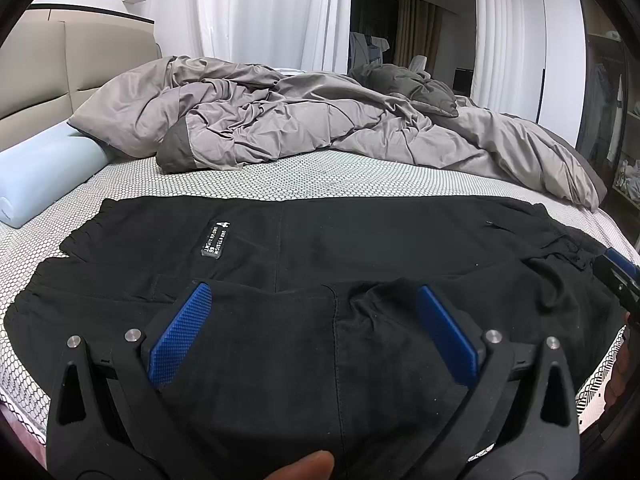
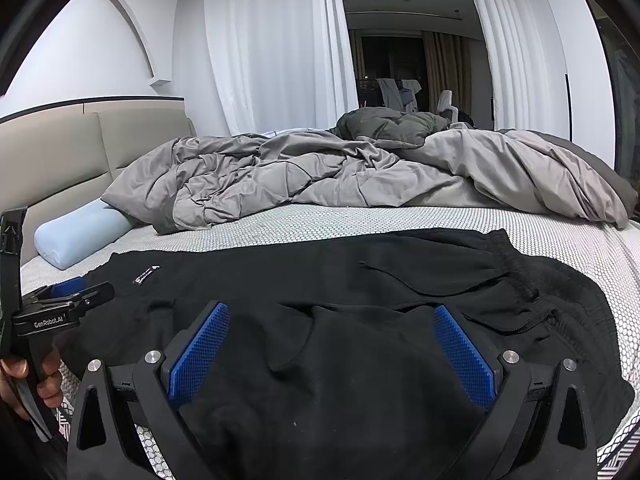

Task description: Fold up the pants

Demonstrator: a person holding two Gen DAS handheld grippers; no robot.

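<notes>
The pants (image 1: 320, 248) are spread across the bed (image 1: 280, 176), apparently folded leg on leg; both the left gripper (image 1: 314, 300) and right gripper (image 2: 332, 320) are held agape, empty, above the cloth; a crosswise fold is judged next, for which an end must be pinched.

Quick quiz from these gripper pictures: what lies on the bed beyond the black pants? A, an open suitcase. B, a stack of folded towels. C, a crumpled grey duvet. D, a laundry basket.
C: past the black pants, a crumpled grey duvet lies heaped across the far side of the bed, with a light blue pillow to its left; no towels, suitcase or basket show.
</notes>
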